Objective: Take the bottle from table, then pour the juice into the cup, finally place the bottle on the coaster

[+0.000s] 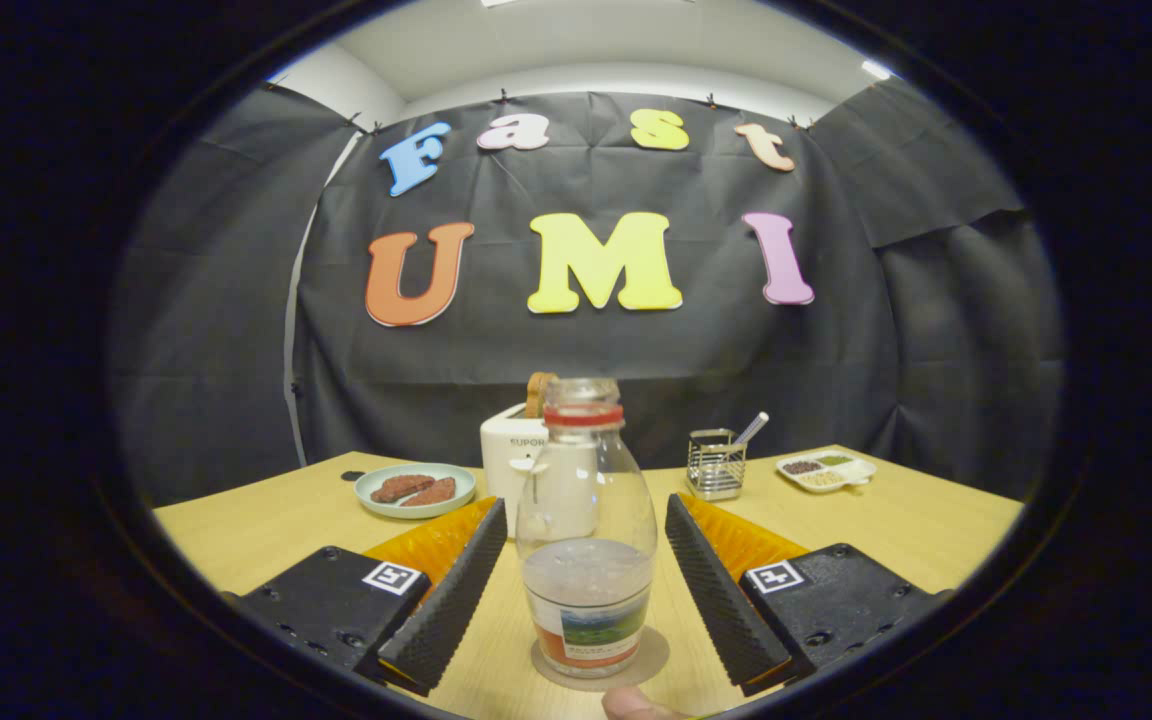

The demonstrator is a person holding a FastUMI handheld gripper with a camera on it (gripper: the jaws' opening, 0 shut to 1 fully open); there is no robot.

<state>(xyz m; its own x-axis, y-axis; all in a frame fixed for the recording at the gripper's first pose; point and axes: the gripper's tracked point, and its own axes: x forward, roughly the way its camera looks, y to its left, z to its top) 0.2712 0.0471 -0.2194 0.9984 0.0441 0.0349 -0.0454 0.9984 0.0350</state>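
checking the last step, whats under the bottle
The bottle stands upright on a round coaster, whose rim shows around its base; the coaster's middle is covered. The tool is open, fingers either side, not touching.

clear glossy bottle (pixel 586 530), matt wooden table (pixel 896 530)

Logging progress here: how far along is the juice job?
Nearly finished, it seems. The bottle already stands upright on the coaster, only partly full. The tool has its fingers open on either side, not touching it. Left: backing the tool away. The pour itself can't be confirmed.
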